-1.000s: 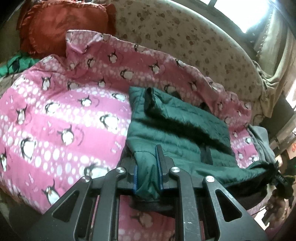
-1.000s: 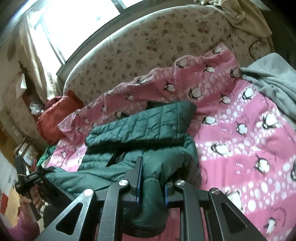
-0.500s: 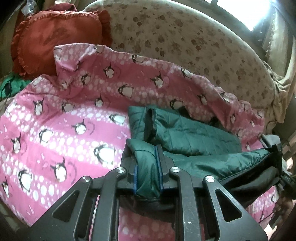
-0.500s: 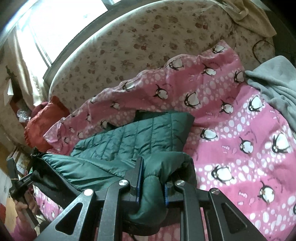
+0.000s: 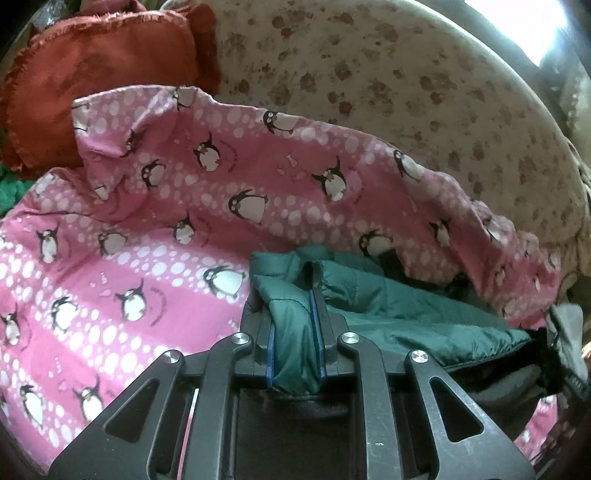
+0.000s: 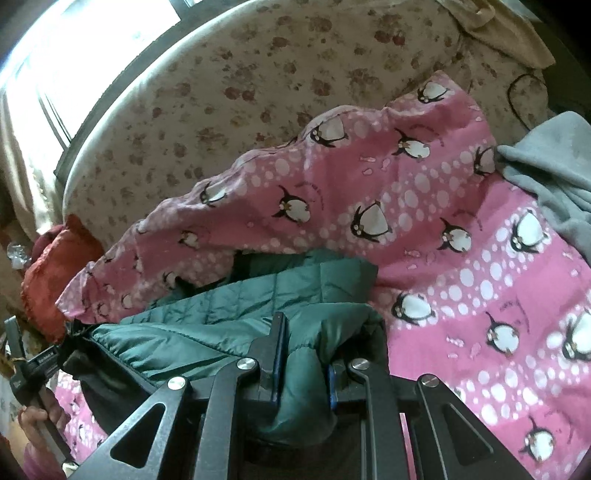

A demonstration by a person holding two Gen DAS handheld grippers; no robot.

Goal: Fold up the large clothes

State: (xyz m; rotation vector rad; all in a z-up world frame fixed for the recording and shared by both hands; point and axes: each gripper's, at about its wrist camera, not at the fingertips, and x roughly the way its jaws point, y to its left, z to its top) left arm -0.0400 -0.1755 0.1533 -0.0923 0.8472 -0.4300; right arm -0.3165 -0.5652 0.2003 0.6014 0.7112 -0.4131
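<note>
With both grippers pinching hem bunches, left gripper [image 5: 295, 332] and right gripper [image 6: 303, 362] carry the green quilted jacket [image 5: 399, 317] toward 12 o'clock over the penguin blanket [image 5: 147, 229]. We judge it soft, puffy, slippery; grip the seamed edges.

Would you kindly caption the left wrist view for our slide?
Left gripper clamps a fold of green quilted jacket above a pink penguin blanket.

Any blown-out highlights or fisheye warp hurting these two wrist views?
Left wrist view: window clipped white at top right, green jacket evenly lit and sharp. Right wrist view: window blown out at top left, sofa back bowed by the fisheye, corners vignetted dark.
</note>
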